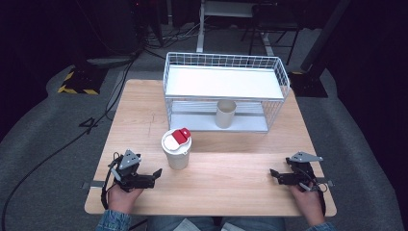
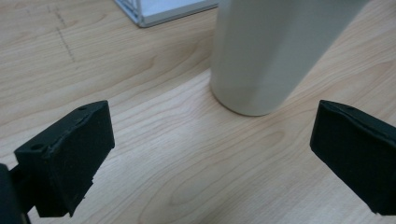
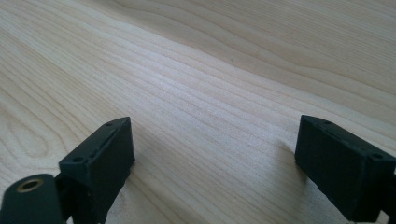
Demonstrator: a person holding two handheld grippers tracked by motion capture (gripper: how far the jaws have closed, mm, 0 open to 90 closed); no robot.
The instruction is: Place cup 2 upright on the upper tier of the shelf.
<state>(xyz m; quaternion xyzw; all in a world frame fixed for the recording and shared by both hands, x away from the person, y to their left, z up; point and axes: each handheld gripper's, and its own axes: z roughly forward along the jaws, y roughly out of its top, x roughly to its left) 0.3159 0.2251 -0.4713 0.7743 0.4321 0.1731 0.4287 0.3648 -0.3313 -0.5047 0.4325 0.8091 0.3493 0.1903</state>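
We find both tools resting low on the wooden table (image 1: 144, 110). The left gripper (image 1: 155, 176) has its jaws wide apart and empty, aimed at the lidded cup (image 1: 177, 149) standing upright just beside it, in front of the wire rack (image 1: 284, 79). The right gripper (image 1: 273, 174) is likewise spread, holding nothing, well apart from the cup. A second cup (image 1: 225, 114) sits on the rack's lower shelf. We judge tipping the main risk: the tall cup could topple if one jaw strikes it off-centre or low.
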